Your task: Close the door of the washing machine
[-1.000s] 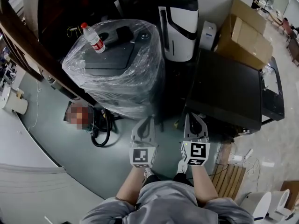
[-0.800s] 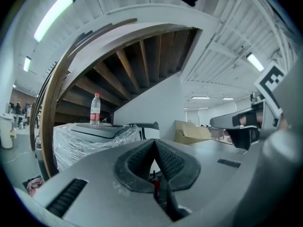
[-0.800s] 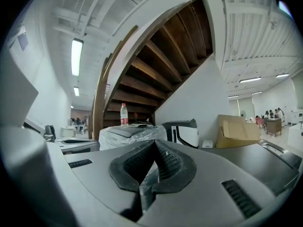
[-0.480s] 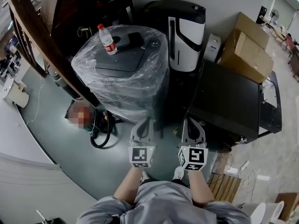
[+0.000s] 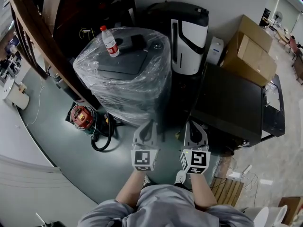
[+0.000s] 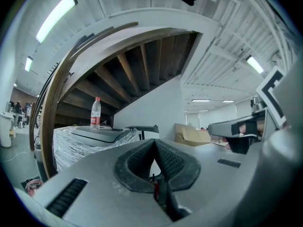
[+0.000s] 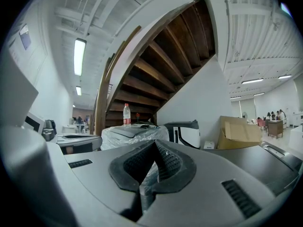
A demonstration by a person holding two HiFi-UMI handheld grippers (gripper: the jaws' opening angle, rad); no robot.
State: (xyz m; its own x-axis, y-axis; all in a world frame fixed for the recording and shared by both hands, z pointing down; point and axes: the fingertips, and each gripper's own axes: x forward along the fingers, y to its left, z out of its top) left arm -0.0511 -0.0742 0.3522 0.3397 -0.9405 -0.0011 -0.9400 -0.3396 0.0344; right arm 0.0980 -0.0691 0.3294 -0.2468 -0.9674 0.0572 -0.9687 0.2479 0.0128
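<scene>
A machine wrapped in clear plastic [image 5: 124,77] stands on the floor in front of me, its dark top lid lying flat. A water bottle [image 5: 110,40] stands on that top. The bottle [image 6: 95,112] and the wrapped machine [image 6: 83,143] also show in the left gripper view, and the wrapped machine [image 7: 135,135] in the right gripper view. My left gripper [image 5: 145,128] and right gripper [image 5: 194,128] hang side by side close to my body, short of the machine and touching nothing. Both are shut and hold nothing. I cannot make out an open door on any machine.
A black-and-white appliance [image 5: 189,32] stands behind the wrapped machine, a black cabinet [image 5: 232,103] to its right, cardboard boxes [image 5: 251,44] beyond. A wooden staircase [image 5: 28,37] curves along the left. A red tool with a hose [image 5: 81,116] lies on the floor; a wooden pallet [image 5: 230,186] is at lower right.
The head view has shifted slightly, so the wrapped machine sits a little further right and lower. Both grippers have stayed shut in the same place before my body.
</scene>
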